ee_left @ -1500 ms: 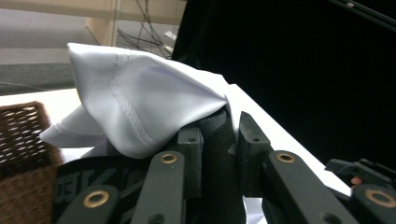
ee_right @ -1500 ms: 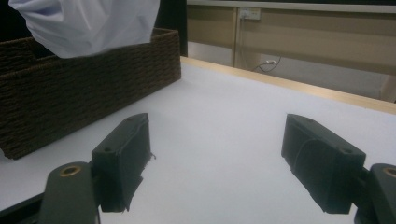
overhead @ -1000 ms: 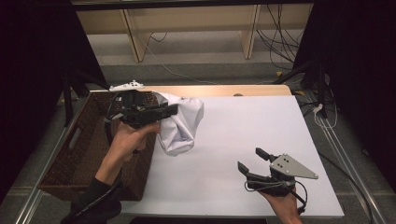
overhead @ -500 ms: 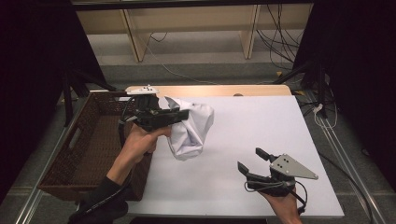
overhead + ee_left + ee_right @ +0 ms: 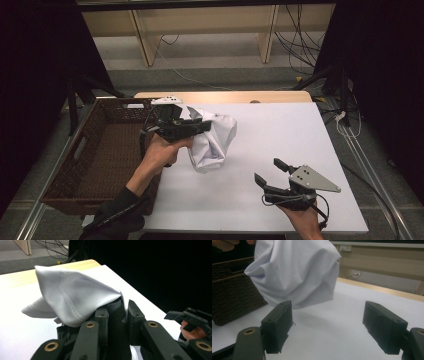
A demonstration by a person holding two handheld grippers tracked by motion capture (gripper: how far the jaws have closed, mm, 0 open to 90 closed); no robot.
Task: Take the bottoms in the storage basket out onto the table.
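Note:
A crumpled white cloth (image 5: 212,140) hangs above the white table (image 5: 280,130), just right of the wicker basket (image 5: 95,155). My left gripper (image 5: 202,126) is shut on its upper edge and holds it off the surface. In the left gripper view the cloth (image 5: 72,295) bunches over the closed jaws of the left gripper (image 5: 117,306). My right gripper (image 5: 266,171) rests near the table's front right, open with nothing between its jaws. In the right gripper view the cloth (image 5: 297,272) hangs beyond the right gripper (image 5: 329,317), whose jaws stand wide apart.
The dark brown wicker basket stands along the table's left side, and in the right gripper view the basket (image 5: 232,290) is at the left. A wooden strip (image 5: 225,96) runs along the far edge. Cables (image 5: 300,30) lie on the floor behind.
My left gripper has carried the cloth rightward from the basket's edge out over the table and a little lower. The right gripper has stayed in place.

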